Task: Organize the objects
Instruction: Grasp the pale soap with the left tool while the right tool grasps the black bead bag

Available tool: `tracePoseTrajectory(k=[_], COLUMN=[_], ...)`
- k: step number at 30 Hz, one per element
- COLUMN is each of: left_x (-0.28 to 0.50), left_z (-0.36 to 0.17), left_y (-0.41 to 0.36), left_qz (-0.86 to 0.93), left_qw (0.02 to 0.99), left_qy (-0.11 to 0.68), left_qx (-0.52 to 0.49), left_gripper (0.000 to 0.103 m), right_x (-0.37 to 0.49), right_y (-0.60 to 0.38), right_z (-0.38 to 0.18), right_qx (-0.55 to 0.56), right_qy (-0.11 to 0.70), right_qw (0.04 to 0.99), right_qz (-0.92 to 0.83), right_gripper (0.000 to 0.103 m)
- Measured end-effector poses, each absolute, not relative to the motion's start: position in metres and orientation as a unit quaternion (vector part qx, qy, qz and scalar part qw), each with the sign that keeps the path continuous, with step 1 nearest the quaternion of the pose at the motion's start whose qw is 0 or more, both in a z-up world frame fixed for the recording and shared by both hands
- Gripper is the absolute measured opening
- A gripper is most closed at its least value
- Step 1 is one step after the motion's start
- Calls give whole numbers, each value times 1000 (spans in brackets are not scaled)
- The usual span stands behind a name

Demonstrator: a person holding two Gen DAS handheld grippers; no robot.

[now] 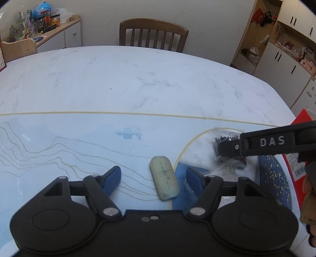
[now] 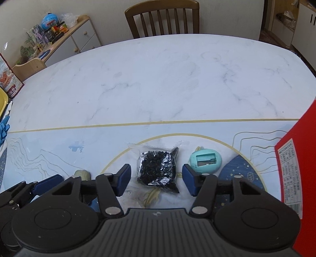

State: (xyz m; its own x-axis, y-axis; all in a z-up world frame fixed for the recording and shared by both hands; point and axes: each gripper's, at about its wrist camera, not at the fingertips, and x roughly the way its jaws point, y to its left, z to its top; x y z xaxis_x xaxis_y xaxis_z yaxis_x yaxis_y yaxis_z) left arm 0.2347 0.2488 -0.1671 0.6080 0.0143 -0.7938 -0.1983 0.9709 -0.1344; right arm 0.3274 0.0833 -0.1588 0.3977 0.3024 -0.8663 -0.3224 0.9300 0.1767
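Both grippers are hovering low over the near edge of the marble-look table, the part covered by a pale blue mat with gold contour lines.

The left gripper has its fingers spread wide with nothing in them. A worn, pale green eraser lies flat on the mat between them, closer to the right finger, though I can't tell if it's actually touching it.

The right gripper is spread wide too, empty. A clear bag of small black bits lies on the mat between its blue fingers, with a gap on each side. Just right of the bag sits a teal pencil sharpener, near the right finger. A red box stands at the far right edge. A wooden chair is at the far side of the table.
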Motion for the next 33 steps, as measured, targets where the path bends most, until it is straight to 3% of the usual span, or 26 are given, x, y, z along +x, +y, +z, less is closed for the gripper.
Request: tracePoseTrajectory(k=[9,13,33], left_x=[237,237,214], left_z=[-167,-166,-137], left_y=[248,248,253], left_qz=[58,34,22], left_qw=[892,891,890], left_qy=[436,437,432], left_qx=[-99,-120,-143], left_gripper=[44,24,22], right_x=[329,328,290], right_y=[89,86,53], right_z=[-165,-162,-104], right_qx=[-26,-24,4], right_qy=[518,517,486], right_qw=[835,836,850], right_qz=[183,184,202], right_gripper=[42,35,33])
